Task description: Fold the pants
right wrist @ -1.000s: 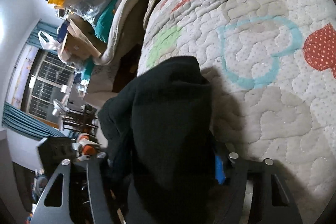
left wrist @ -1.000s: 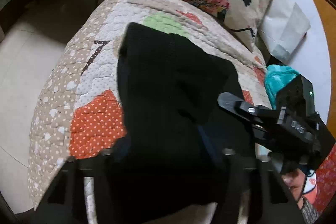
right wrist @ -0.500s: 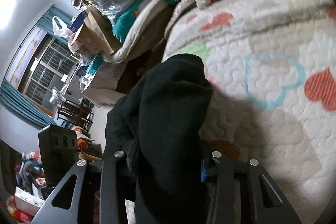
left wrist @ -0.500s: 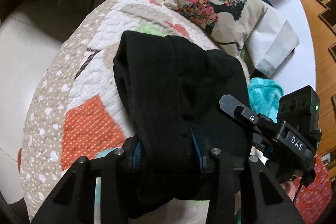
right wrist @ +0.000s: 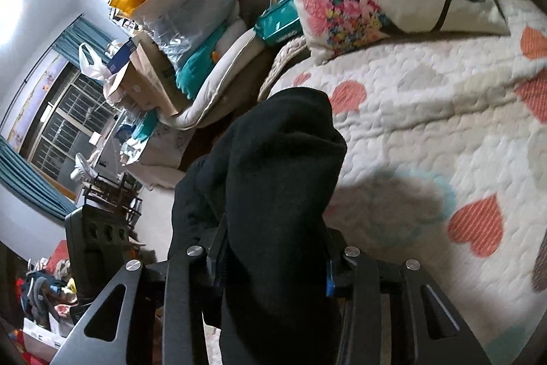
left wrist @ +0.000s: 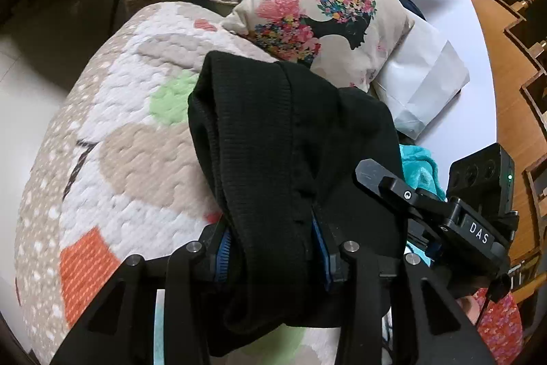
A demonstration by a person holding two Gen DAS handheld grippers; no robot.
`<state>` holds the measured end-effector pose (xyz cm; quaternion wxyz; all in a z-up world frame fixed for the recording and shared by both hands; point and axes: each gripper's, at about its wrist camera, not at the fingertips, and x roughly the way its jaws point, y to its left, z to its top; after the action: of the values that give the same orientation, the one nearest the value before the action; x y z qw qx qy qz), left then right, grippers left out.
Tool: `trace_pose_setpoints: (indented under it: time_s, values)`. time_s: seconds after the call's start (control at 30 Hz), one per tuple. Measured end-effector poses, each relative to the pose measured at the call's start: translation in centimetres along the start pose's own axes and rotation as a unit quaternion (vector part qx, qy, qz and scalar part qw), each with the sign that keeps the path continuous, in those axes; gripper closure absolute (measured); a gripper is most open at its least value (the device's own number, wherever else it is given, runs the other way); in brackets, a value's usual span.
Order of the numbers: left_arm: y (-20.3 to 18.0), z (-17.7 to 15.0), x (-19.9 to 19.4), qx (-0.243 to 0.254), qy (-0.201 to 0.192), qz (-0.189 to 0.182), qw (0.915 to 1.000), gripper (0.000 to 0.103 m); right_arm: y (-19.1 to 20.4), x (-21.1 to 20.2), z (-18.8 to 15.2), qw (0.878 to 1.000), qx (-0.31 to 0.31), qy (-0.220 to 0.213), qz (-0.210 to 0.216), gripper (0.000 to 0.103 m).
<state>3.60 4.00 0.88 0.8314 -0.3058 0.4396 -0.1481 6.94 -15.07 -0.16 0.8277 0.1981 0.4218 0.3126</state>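
The black pants [left wrist: 283, 139] hang bunched above the quilted bed cover [left wrist: 130, 139]. My left gripper [left wrist: 273, 248] is shut on one thick fold of them, the blue pads pressing the cloth from both sides. In the right wrist view the same black pants [right wrist: 280, 166] rise between the fingers of my right gripper [right wrist: 273, 262], which is shut on another bunch of the cloth. The right gripper [left wrist: 393, 183] also shows in the left wrist view, at the pants' right side. Most of the pants' lower part is hidden behind the fingers.
A floral pillow [left wrist: 328, 12] lies at the head of the bed, with a white paper bag [left wrist: 420, 84] and teal cloth [left wrist: 417, 159] beside it. Left of the bed are a cushion [right wrist: 218, 70], boxes and bags [right wrist: 171, 19], bare floor [left wrist: 20, 105]. A wooden staircase [left wrist: 512, 23] is at right.
Both grippers have closed tighter on the black pants and lifted them off the quilt. The bed has dropped lower in both views and the pillow has come into sight.
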Motion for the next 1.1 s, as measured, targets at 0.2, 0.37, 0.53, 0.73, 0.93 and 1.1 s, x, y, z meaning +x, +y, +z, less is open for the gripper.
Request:
trace_pose_setpoints:
  time_s: [0.2,0.37,0.53,0.73,0.93,1.1]
  values:
    - [-0.6,1.1,2.0,0.006,0.01,-0.004,0.9999,0.064,-1.1,0.0,1.7,1.0,0.002,0.004,-0.021,0.059]
    - [-0.6,2.0,3.8,0.005,0.015,0.0,0.9999,0.064,-2.1,0.5,2.5,0.999,0.0,-0.002,-0.035,0.059]
    - [0.2,3.1,5.2,0.006,0.014,0.007,0.9999,0.064,-3.7,1.8,3.3,0.999,0.018,-0.009,-0.029,0.059]
    - [1.7,4.0,7.5,-0.006,0.028,0.021,0.9994,0.064,-4.6,3.7,3.7,0.999,0.002,-0.004,-0.053,0.059]
    - [3.0,4.2,9.0,-0.01,0.04,0.04,0.9983,0.056,-7.2,5.6,3.1,0.996,0.011,0.013,-0.088,0.055]
    - [3.6,4.4,9.1,-0.026,0.047,0.026,0.9982,0.052,-8.7,5.0,2.9,0.994,0.035,0.005,-0.107,0.038]
